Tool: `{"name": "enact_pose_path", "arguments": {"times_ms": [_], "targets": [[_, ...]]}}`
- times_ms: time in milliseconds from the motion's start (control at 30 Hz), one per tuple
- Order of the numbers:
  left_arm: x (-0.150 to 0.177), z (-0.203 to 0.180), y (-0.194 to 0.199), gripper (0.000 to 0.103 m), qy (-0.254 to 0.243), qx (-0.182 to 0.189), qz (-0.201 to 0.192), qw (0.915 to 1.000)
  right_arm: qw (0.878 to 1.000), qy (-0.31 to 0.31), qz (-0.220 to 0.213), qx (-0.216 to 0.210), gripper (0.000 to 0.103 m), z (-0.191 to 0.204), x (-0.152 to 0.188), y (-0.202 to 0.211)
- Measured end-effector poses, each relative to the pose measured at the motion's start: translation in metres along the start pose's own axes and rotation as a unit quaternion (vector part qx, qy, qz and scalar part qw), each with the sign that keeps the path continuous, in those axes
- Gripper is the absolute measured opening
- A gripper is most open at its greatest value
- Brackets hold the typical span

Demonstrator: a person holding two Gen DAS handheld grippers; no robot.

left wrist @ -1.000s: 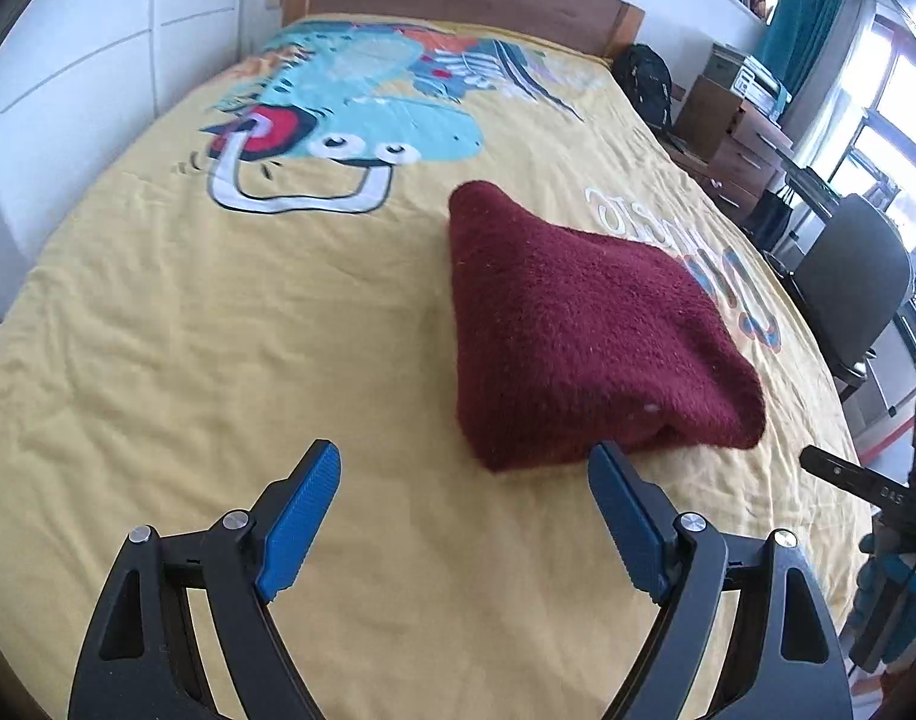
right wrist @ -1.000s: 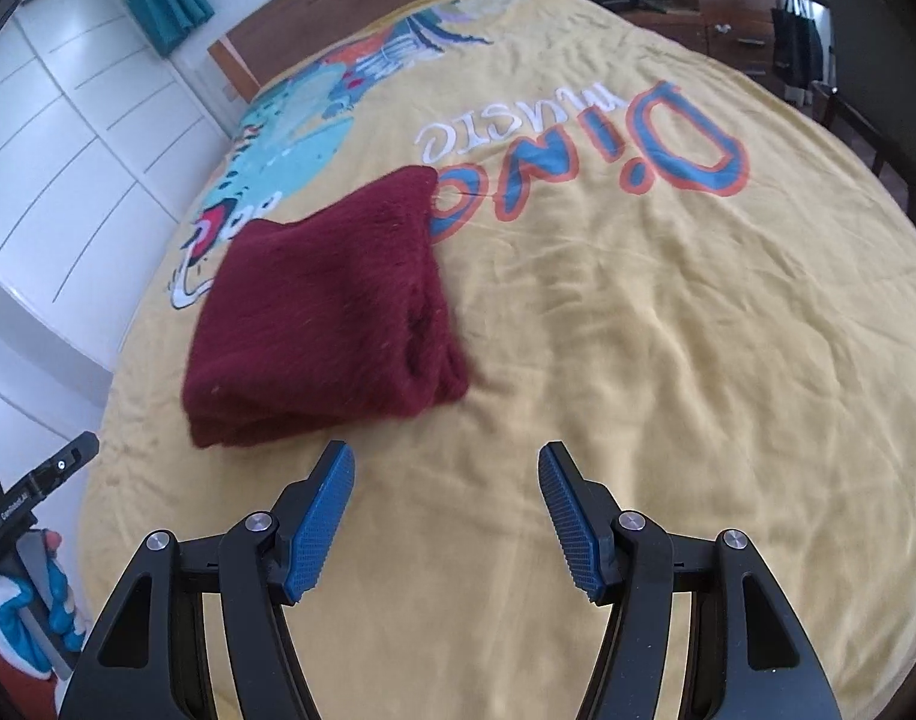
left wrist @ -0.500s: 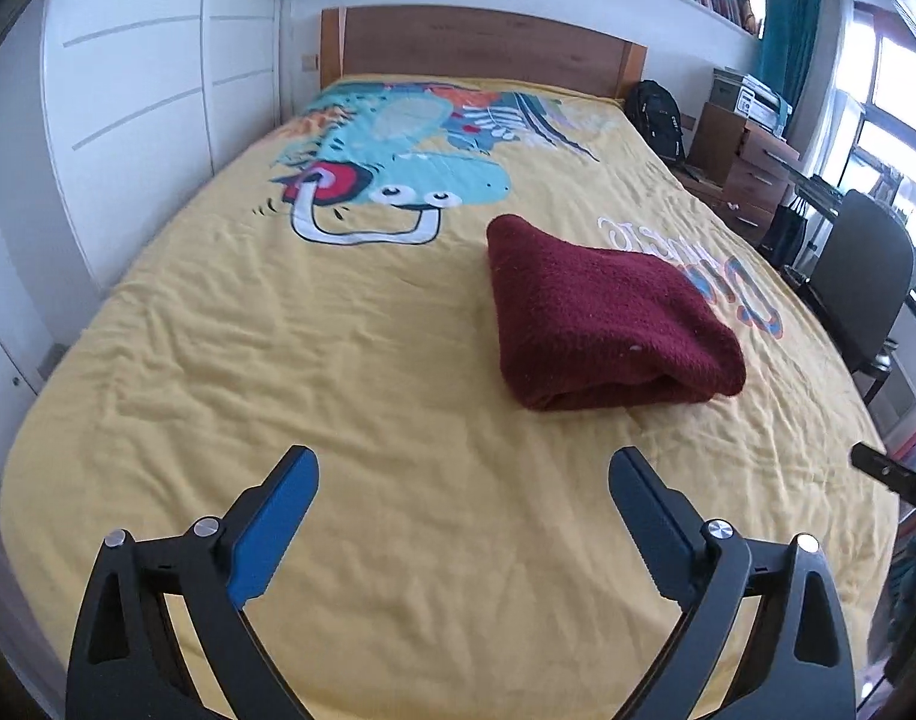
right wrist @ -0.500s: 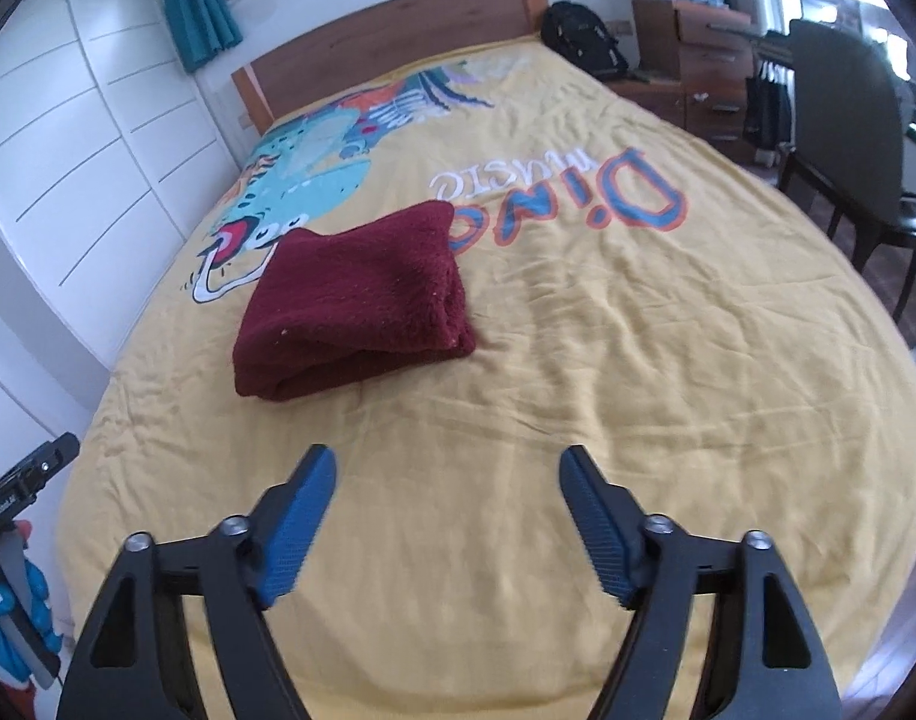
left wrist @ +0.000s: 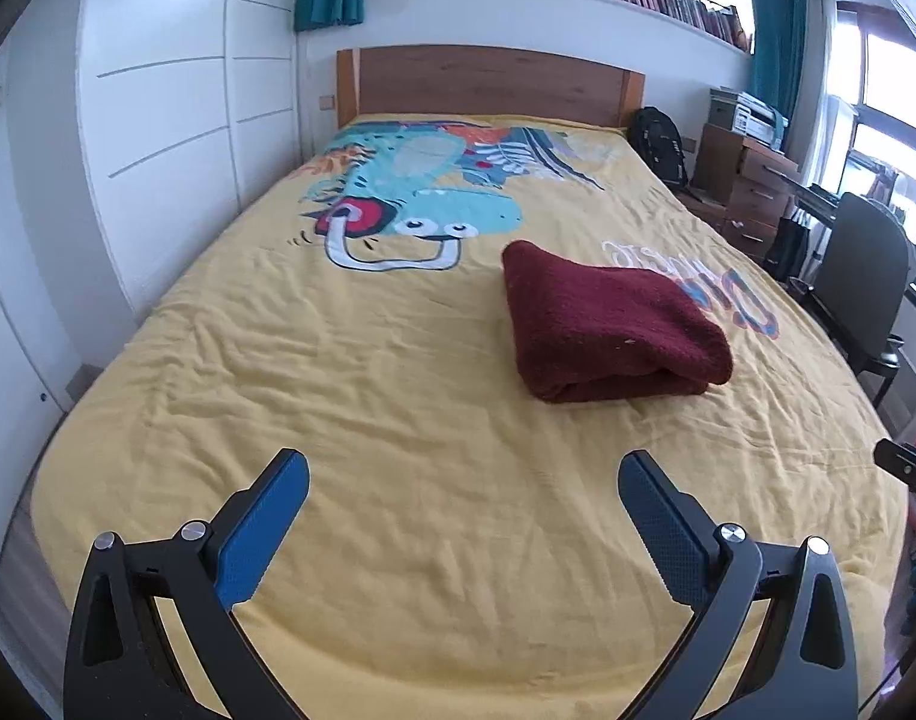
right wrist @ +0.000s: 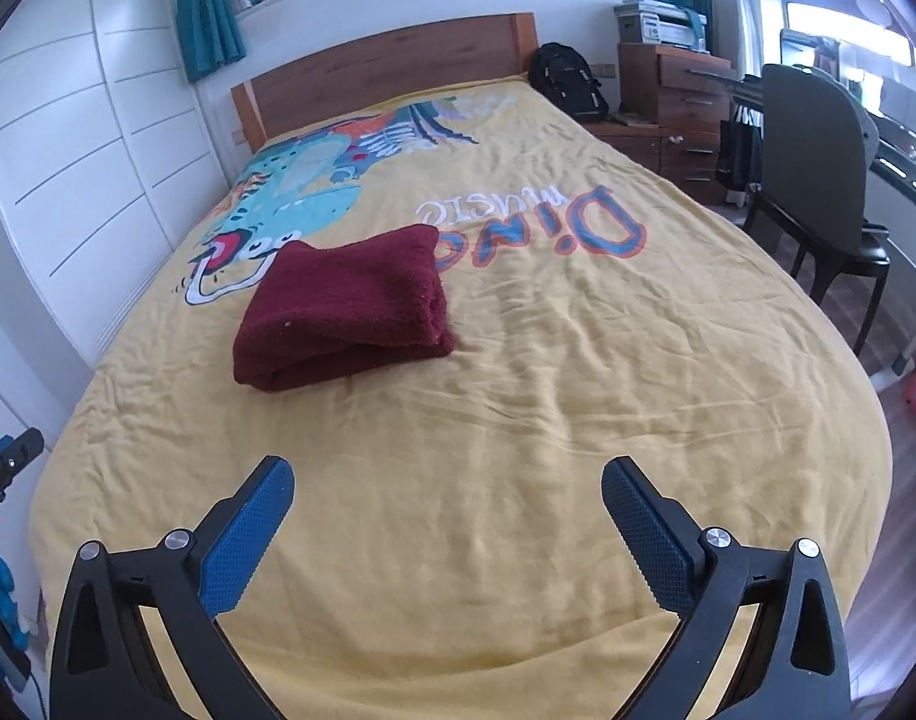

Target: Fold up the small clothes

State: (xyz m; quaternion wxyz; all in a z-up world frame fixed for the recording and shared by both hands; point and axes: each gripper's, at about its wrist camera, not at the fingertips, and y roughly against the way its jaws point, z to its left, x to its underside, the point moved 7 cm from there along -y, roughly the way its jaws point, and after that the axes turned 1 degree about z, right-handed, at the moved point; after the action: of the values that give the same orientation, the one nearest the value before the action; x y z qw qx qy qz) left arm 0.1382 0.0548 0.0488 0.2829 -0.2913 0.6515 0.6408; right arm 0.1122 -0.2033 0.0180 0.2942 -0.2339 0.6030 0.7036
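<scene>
A dark red fleece garment (left wrist: 608,324) lies folded into a thick rectangle on the yellow dinosaur bedspread (left wrist: 398,396); it also shows in the right wrist view (right wrist: 350,309). My left gripper (left wrist: 464,480) is open and empty, held over the foot of the bed, well short of the garment. My right gripper (right wrist: 446,486) is open and empty too, also back near the foot of the bed, with the garment ahead and to the left.
A wooden headboard (left wrist: 488,84) stands at the far end. White wardrobe doors (left wrist: 146,120) line the left side. A black backpack (right wrist: 569,84), wooden drawers (right wrist: 680,114) and a dark chair (right wrist: 818,180) stand to the right of the bed.
Both grippers have pulled back from the folded garment toward the foot of the bed and risen. The jaws have opened wider. The garment lies still.
</scene>
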Motion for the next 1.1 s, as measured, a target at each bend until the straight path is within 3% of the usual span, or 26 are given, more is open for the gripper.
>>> {"name": "enact_pose_path", "arguments": {"times_ms": [433, 1100], "targets": [[0.005, 0.000, 0.016, 0.102, 0.003, -0.009, -0.024, 0.9997, 0.999, -0.007, -0.016, 0.026, 0.103, -0.020, 0.014, 0.005], [0.008, -0.004, 0.014, 0.102, -0.007, -0.033, -0.031, 0.9990, 0.998, -0.025, -0.023, 0.049, 0.103, -0.048, 0.019, 0.001]]}}
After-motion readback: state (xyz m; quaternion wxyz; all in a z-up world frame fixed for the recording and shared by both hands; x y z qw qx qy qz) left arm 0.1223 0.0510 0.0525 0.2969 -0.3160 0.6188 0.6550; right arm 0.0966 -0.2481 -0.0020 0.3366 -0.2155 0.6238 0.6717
